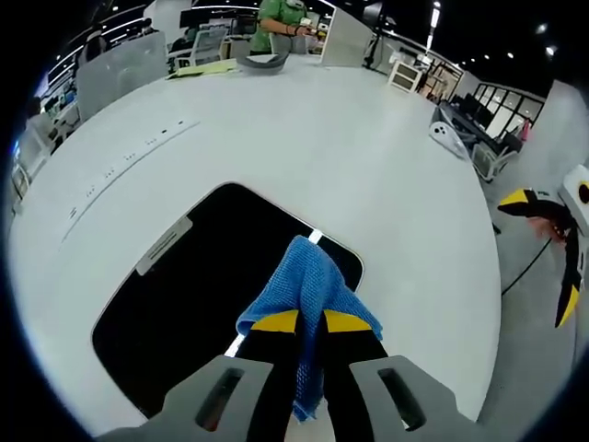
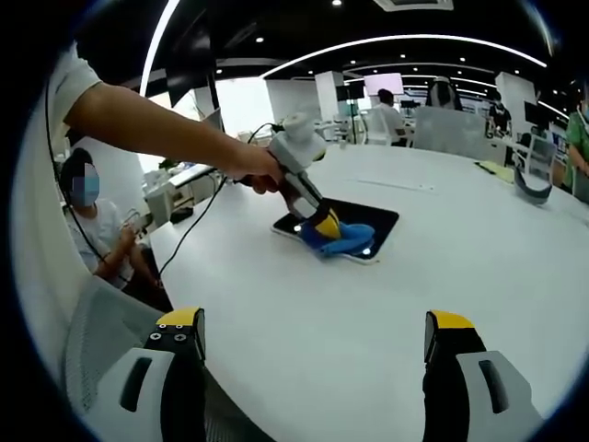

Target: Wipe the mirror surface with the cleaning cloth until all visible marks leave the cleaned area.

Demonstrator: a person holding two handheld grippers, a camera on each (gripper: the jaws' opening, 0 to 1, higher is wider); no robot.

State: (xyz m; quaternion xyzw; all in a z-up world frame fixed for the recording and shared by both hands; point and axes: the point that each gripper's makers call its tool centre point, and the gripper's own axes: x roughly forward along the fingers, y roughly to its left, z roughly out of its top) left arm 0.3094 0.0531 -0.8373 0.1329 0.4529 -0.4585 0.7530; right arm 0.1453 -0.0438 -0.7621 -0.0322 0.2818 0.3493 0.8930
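Blue cleaning cloth is pinched tight in the left gripper, and it rests on the dark mirror that lies flat on the white table. The right gripper is off the mirror, near the table edge, with its jaws wide apart and nothing in them

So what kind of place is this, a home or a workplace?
Most likely an open-plan office or lab: a large white table, people seated at desks behind it, and long ceiling light strips overhead.
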